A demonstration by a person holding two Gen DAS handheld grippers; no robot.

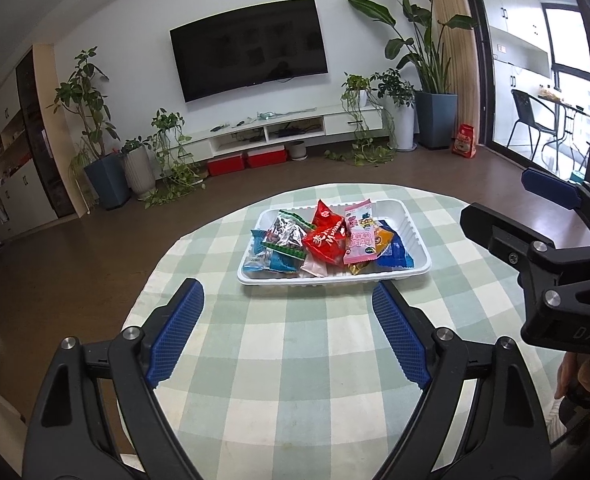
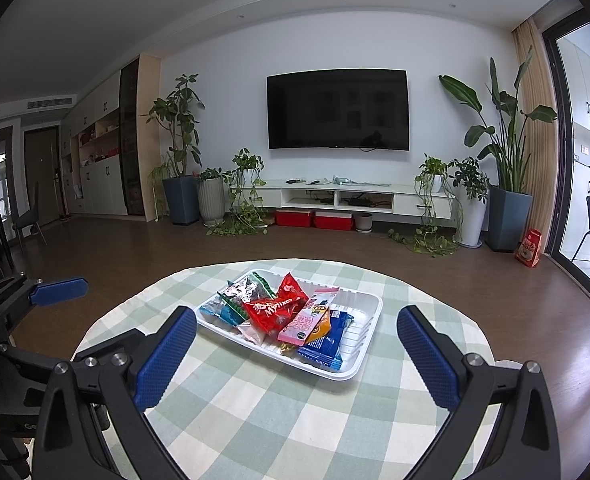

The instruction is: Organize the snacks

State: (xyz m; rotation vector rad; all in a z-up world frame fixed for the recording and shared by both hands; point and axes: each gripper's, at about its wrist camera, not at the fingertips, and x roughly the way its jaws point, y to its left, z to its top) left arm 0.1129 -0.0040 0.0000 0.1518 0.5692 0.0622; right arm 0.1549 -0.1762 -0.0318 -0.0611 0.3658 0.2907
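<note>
A white plastic tray (image 1: 411,236) (image 2: 369,316) sits on a round table with a green checked cloth (image 1: 295,360) (image 2: 279,412). It holds several snack packets: a red one (image 1: 327,240) (image 2: 275,310), a pink one (image 1: 359,240) (image 2: 305,322), a blue one (image 1: 395,254) (image 2: 327,340) and a silver-green one (image 1: 287,234) (image 2: 247,290). My left gripper (image 1: 289,336) is open and empty, short of the tray's near rim. My right gripper (image 2: 297,354) is open and empty, above the near part of the tray. The right gripper also shows in the left wrist view (image 1: 535,216), to the right of the tray.
The table stands on a brown floor. Beyond it are a wall TV (image 2: 337,110), a low white TV cabinet (image 2: 359,198), red boxes (image 2: 313,218) and several potted plants (image 2: 179,160). Glass balcony doors are at the right.
</note>
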